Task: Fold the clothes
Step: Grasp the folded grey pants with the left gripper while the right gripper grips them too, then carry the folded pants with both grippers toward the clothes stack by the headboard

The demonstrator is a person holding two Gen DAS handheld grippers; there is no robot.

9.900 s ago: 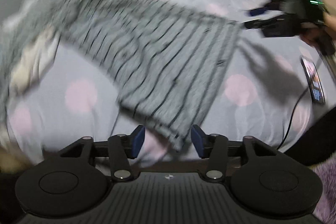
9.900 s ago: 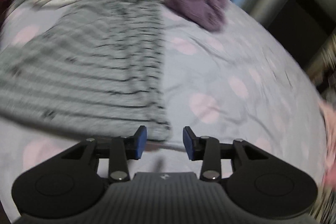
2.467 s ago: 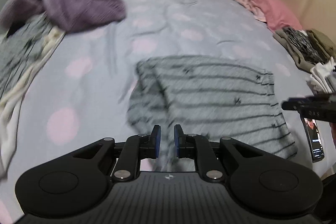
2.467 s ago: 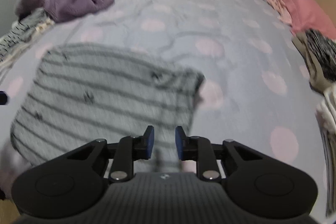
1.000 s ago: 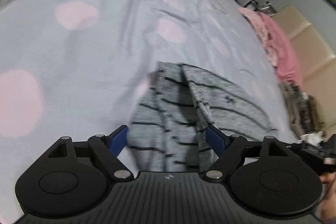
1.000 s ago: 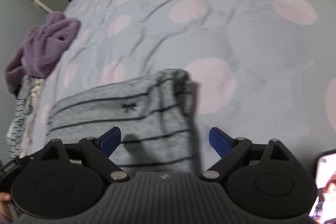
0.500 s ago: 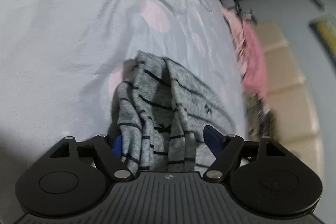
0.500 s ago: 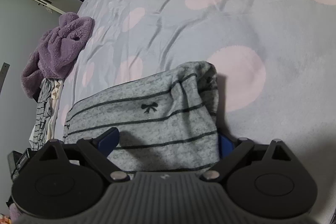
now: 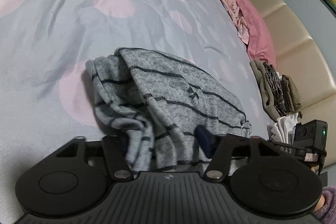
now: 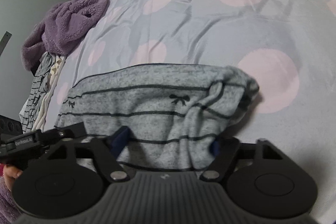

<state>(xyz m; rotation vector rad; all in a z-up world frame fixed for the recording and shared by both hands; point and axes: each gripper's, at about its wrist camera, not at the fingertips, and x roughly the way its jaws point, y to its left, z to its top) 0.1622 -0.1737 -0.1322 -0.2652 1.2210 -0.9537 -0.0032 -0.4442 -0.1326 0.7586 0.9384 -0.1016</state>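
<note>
- Grey knit garment with thin dark stripes and small bow motifs: lying folded on the bed, bunched at both ends.
- Bed sheet, pale grey-blue with large pink dots: creased around the garment.
- Left tongs: spread wide, one end of the garment lying between the blue pads; the left pad is mostly covered by cloth. No clamping visible.
- Right tongs: likewise spread wide, the garment's other end draped between the pads; the fabric is not pinched.
- Fluffy purple garment: heaped at the bed's far left edge, well apart from the striped piece.
- Pink bedding: against the beige padded headboard.
- Stack of folded olive and grey clothes: near the headboard, beside the right tongs' body.
</note>
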